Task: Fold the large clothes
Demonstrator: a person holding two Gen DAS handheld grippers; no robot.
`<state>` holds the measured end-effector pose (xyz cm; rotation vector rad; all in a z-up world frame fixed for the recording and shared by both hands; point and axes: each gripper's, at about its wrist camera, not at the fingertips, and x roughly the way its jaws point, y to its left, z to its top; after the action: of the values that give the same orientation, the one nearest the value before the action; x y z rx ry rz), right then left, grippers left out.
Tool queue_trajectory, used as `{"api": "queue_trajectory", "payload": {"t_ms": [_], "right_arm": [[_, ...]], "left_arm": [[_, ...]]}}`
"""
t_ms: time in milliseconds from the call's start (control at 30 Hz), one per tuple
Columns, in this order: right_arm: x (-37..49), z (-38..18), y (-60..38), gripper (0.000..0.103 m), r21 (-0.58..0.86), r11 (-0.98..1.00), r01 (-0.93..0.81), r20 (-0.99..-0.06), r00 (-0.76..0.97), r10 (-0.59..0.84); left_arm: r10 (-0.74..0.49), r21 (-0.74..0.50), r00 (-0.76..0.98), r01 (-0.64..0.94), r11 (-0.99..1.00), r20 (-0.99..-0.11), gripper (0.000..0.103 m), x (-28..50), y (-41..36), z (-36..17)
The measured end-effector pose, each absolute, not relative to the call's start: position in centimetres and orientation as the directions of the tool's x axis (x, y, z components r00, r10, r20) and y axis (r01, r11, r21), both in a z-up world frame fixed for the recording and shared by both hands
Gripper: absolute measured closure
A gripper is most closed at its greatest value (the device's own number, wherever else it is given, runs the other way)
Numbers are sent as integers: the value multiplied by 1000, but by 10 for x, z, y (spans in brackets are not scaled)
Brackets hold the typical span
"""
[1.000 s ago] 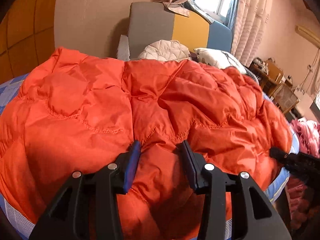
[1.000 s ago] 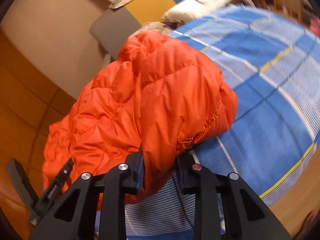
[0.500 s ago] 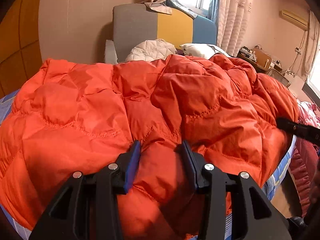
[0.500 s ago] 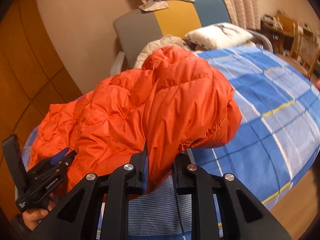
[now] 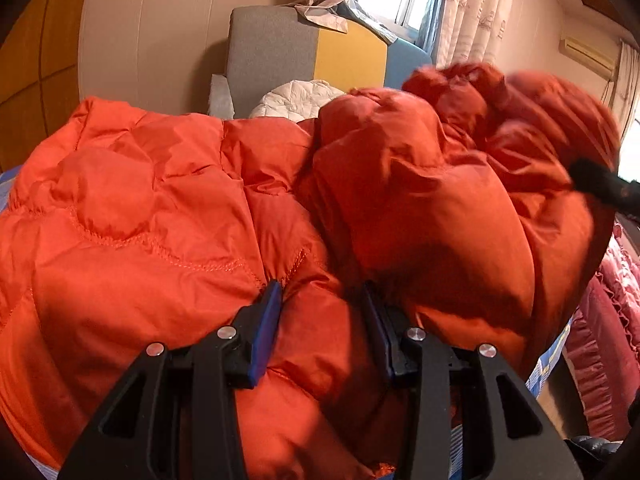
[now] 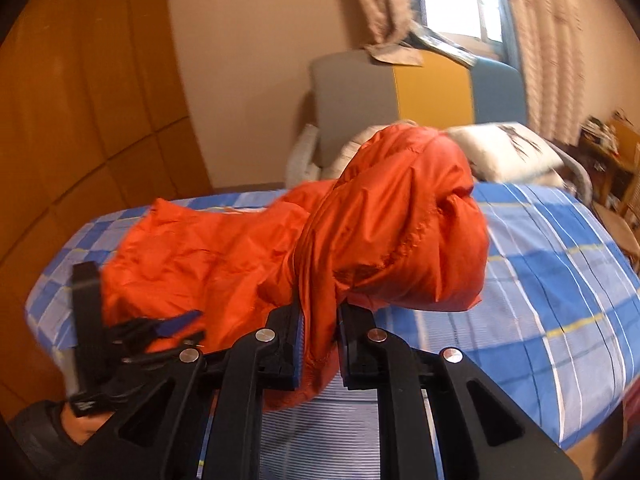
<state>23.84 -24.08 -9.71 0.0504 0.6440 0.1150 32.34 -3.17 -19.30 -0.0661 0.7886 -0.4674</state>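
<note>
a: over on the blue checked bed (image 6: 560, 280), the orange down jacket (image 6: 400, 220) lies spread near the edge, one end bunched up off the sheet.

b: who's got it?

a: both. the right gripper (image 6: 318, 344) is closing narrow on a pinched fold of hem. the left gripper (image 5: 320, 320) stands half wide, clamped on a fat puff of the other end.

b: risk?

a: that shell looks slick and springy to me. if the right end gets carried across too fast, the thin fold could slide out of the pads and the fold flops crooked. the left's bulky bite may creep loose too, and the near edge could slump off the mattress.
</note>
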Motion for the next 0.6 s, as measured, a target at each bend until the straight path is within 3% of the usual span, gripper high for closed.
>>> {"api": "queue_trajectory", "payload": {"t_ms": [267,600], "right_arm": [[253,-87,-193,90,74,957,-280,-596,757,268],[265,-93,-168,90,84,918,-388,-621,700,353]], "left_arm": [[-479,-291,591,389,874,-649,64,325,-23,-199],[-570,-392,564,415,821,-597,63,311,11,-194]]}}
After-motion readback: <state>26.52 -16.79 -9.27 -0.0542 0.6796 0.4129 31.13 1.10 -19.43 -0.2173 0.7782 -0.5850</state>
